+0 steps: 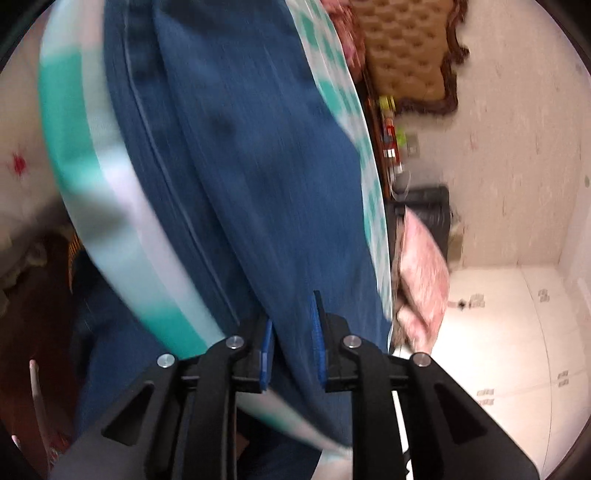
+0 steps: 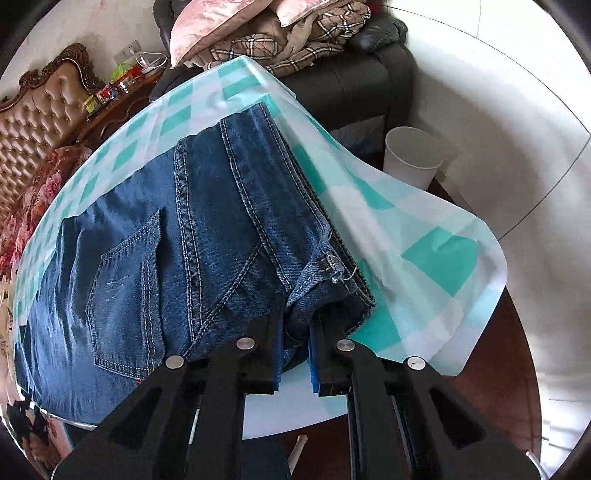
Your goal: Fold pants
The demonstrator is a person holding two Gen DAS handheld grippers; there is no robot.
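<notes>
Nearest to me, my right gripper has its two blue-padded fingers clamped on the waistband corner of the jeans, denim bunched between the pads. The pants lie across a table covered with a teal-and-white checked cloth, back side up, one back pocket showing just left of my fingers, the stitched centre seam running away from me. The waistband edge lies close to the table's right edge, where the cloth hangs over.

My left gripper has its blue pads standing apart with a fold of the jeans passing between them; the view is smeared with motion blur, and I cannot tell whether the pads actually press the fabric. From there the denim stretches away along the same checked cloth, one long leg seam visible.

Beyond the table in the right view, a white waste bin stands on the floor beside a dark armchair piled with a plaid blanket and a pink cushion. Farther left is a tufted headboard with a carved frame, and a wooden side table with small clutter next to it. The left view shows the same headboard, a pink cushion and pale floor tiles.
</notes>
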